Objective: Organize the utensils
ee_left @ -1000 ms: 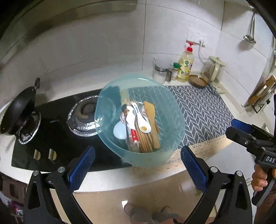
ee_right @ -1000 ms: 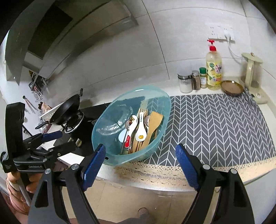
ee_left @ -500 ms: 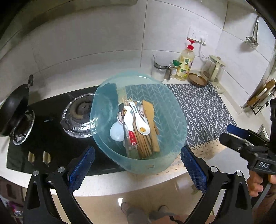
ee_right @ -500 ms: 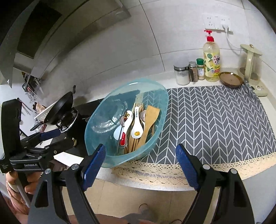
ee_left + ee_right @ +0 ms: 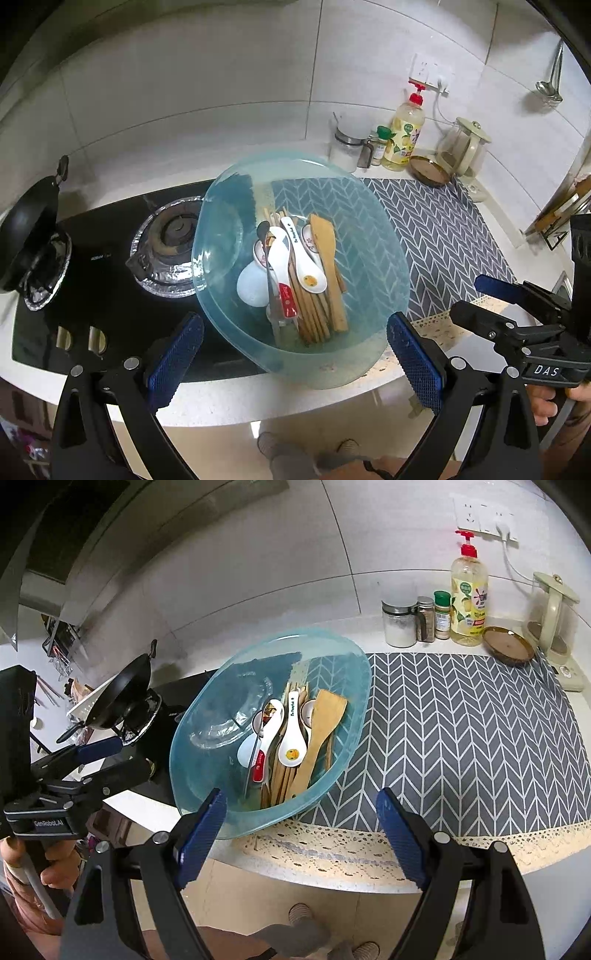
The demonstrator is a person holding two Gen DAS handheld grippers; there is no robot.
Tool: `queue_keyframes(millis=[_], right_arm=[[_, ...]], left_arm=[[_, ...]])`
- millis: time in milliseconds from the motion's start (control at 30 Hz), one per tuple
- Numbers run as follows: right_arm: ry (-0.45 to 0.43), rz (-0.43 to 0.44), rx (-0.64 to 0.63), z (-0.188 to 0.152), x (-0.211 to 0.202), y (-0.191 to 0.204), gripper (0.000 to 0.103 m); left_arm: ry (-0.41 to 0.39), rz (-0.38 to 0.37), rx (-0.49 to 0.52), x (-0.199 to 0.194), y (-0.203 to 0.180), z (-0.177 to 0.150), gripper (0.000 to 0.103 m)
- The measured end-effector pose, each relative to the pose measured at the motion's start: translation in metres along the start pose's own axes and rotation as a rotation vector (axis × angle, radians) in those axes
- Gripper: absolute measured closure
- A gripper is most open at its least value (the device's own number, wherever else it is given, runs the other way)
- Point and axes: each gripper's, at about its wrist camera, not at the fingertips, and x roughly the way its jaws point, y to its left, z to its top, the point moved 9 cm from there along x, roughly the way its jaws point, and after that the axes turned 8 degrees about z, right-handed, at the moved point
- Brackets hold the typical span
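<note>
- The left claw is spread wide with nothing between its blue pads; it hangs in front of the desk edge, with the bowl's near rim between the two pads in its own view.
- The right claw is likewise wide open and empty, level with the desk edge, its left pad overlapping the bowl's near rim in its view; whether it touches I cannot tell.
- Each claw shows in the other's view: the left one at the far left of the right view, the right one at the far right of the left view, both apart from the bowl.
- The bowl, clear blue plastic, sits near the desk's front edge, partly on the mat and partly over the hob.
- The utensils lie bunched in the bowl: a wooden spatula, several chopsticks, white spoons and a red-handled piece.
- A burner lies just left of the bowl, and a black wok stands on the far left burner.
- Along the back wall stand a jar, two spice shakers, a soap bottle, a brown dish and a kettle.
</note>
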Motion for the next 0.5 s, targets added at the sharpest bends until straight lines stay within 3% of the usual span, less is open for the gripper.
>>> queue_keyframes(millis=[500], right_arm=[[0.023,-0.013,-0.017,0.006,0.011,-0.004,0.022]], left_arm=[[0.024,0.005,-0.001,0.007,-0.001,-0.002,0.004]])
